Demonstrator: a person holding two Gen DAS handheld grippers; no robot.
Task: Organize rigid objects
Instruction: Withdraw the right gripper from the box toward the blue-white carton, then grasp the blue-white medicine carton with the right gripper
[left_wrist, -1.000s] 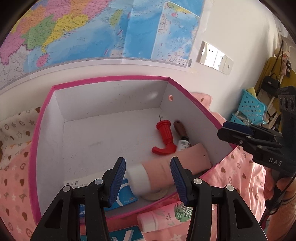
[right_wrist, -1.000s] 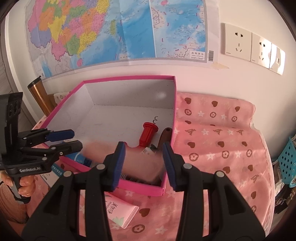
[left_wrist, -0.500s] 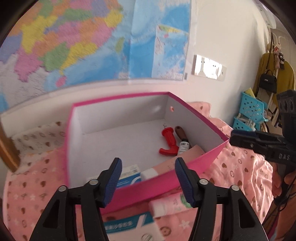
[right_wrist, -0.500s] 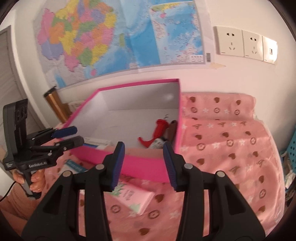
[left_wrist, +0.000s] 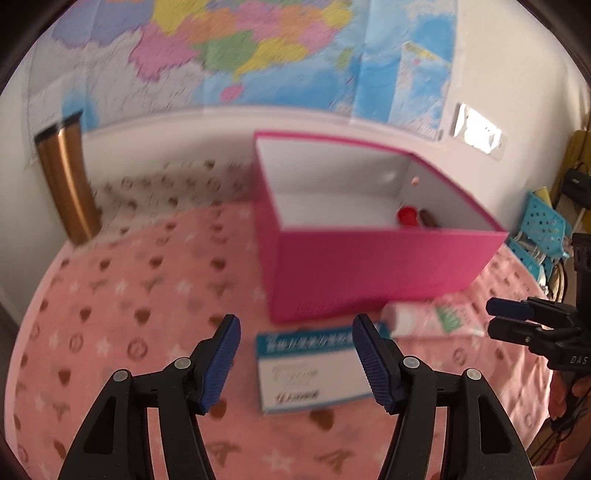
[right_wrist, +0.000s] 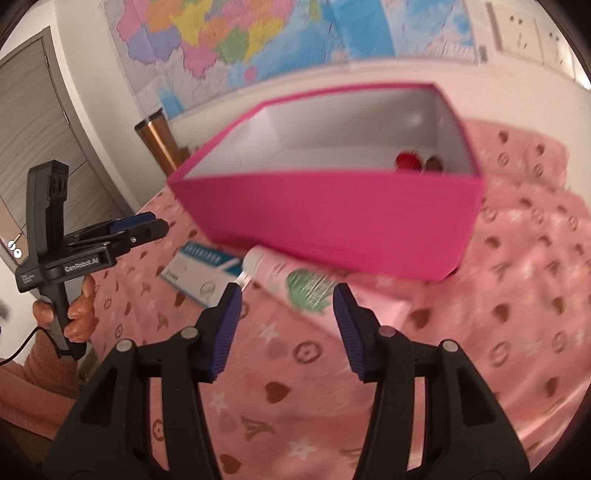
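A pink patterned cloth (left_wrist: 122, 295) covers the surface, and on it stands the pink box (right_wrist: 332, 218), open-topped, with a red item (right_wrist: 408, 160) and a brown item (right_wrist: 434, 162) low in its far right corner. Just in front of the box lie a blue-and-white carton (left_wrist: 306, 369) and a pink tube (right_wrist: 295, 280), the tube's end touching the box wall. Left hand-held gripper (left_wrist: 295, 358) hovers over the carton, jaws apart, nothing between; right hand-held gripper (right_wrist: 286, 325) hovers over the tube, jaws opening, empty.
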